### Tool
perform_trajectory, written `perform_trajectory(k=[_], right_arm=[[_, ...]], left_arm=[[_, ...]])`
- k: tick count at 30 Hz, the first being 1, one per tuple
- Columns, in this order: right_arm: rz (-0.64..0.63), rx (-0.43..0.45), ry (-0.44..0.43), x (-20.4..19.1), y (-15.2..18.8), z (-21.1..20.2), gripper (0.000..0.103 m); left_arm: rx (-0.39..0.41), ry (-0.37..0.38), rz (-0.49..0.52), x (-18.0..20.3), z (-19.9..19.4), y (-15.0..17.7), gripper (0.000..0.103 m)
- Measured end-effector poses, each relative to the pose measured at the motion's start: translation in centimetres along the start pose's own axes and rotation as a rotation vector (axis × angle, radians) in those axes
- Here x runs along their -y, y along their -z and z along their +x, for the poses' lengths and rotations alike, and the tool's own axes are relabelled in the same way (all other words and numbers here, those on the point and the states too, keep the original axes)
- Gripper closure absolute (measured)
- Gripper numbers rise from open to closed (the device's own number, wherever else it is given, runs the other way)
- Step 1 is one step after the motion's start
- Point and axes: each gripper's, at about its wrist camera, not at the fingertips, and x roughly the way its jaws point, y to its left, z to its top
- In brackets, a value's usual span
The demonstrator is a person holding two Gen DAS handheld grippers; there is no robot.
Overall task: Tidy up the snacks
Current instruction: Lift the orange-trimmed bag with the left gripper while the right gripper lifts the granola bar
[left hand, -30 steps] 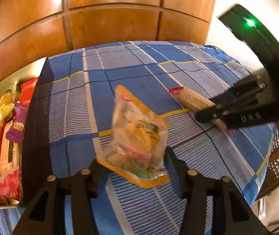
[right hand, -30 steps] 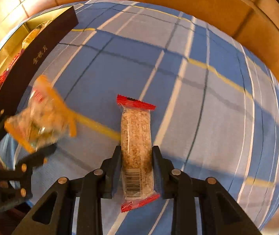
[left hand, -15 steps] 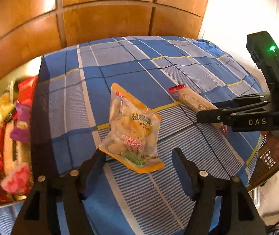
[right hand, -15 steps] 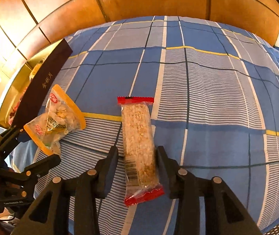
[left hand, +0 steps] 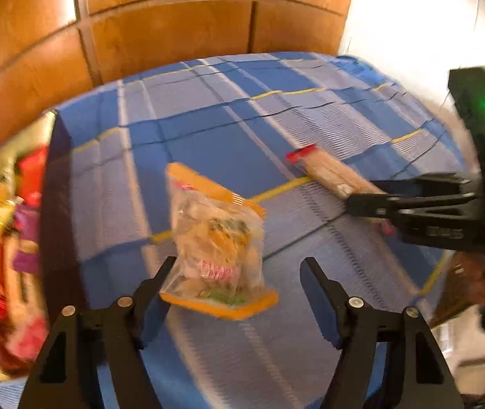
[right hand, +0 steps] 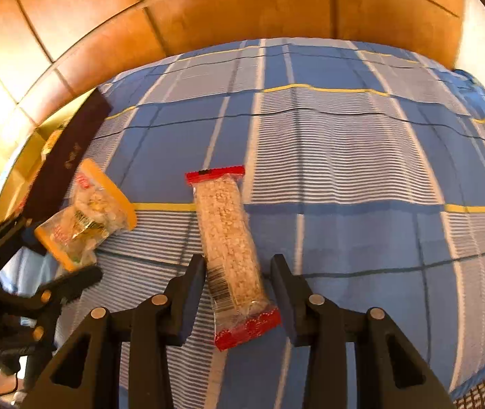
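A blue checked cloth [right hand: 344,156] covers the table. At its left edge an open box [left hand: 55,211] holds gathered snacks, so both loose packets lie within reach of it. The left gripper [left hand: 239,283] has just widened, fingers apart around the orange-edged bag [left hand: 218,238]. The right gripper [right hand: 239,279] stands open astride the cereal bar [right hand: 228,238], ungripped.

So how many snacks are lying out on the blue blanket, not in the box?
2. The orange-edged snack bag lies between the left gripper's open fingers; the red-ended cereal bar lies between the right gripper's. More may sit out of view.
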Motion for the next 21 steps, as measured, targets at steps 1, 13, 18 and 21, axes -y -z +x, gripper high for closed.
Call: perform_trajectory(k=[1, 13, 18, 21], right_arm=[[0.020, 0.006, 0.009, 0.4, 0.1, -0.2, 0.063], [0.084, 0.050, -0.038, 1.7, 1.2, -1.9, 0.063], [0.095, 0.059, -0.035, 1.4, 1.0, -1.6, 0.063], [0.105, 0.065, -0.042, 1.6, 1.0, -1.6, 0.063]], left_arm=[[0.006, 0.018, -0.005, 0.3, -0.1, 0.1, 0.031], [0.004, -0.047, -0.087, -1.4, -2.5, -0.1, 0.030], [-0.070, -0.107, -0.102, -0.6, -0.4, -2.8, 0.030], [-0.098, -0.163, -0.089, 0.1, 1.0, -3.6, 0.029]])
